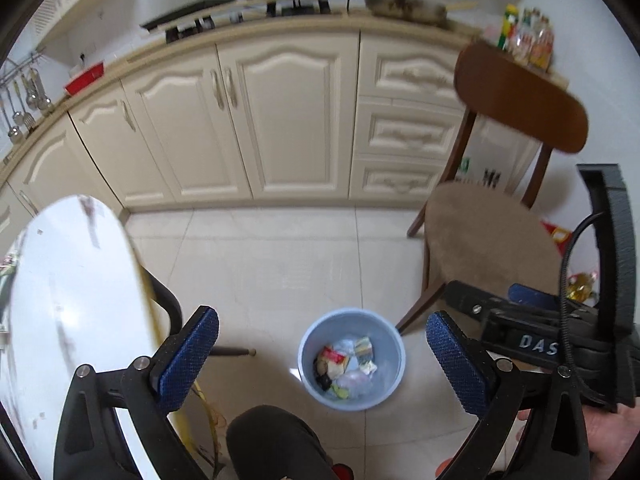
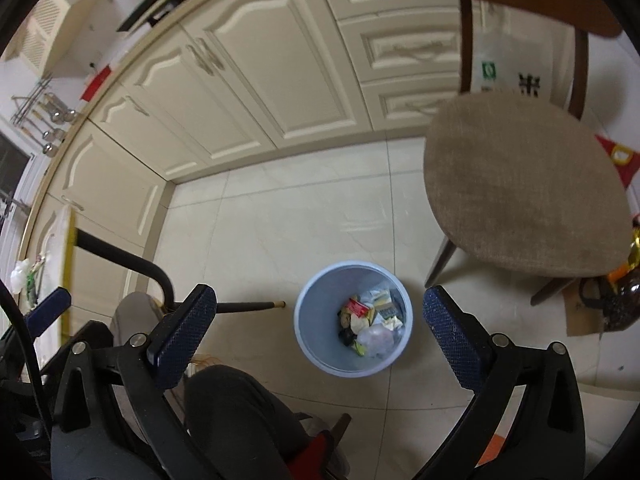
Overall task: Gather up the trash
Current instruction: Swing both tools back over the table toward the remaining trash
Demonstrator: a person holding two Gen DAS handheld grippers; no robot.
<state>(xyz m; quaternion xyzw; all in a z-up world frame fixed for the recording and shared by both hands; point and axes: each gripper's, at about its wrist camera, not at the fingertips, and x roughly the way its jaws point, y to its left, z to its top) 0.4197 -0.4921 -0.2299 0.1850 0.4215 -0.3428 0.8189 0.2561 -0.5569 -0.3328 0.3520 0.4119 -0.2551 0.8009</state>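
Both tongs gape wide, empty, over the bin; only left view shows the countertop

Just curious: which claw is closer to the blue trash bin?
Right, slightly. The right gripper hangs open above the blue trash bin; the left gripper, also open, sits a little further back.

Both wrist cameras look steeply down from above onto the tiled floor. Each frames the same bin between its own fingers, with the chair nearer in the right view.
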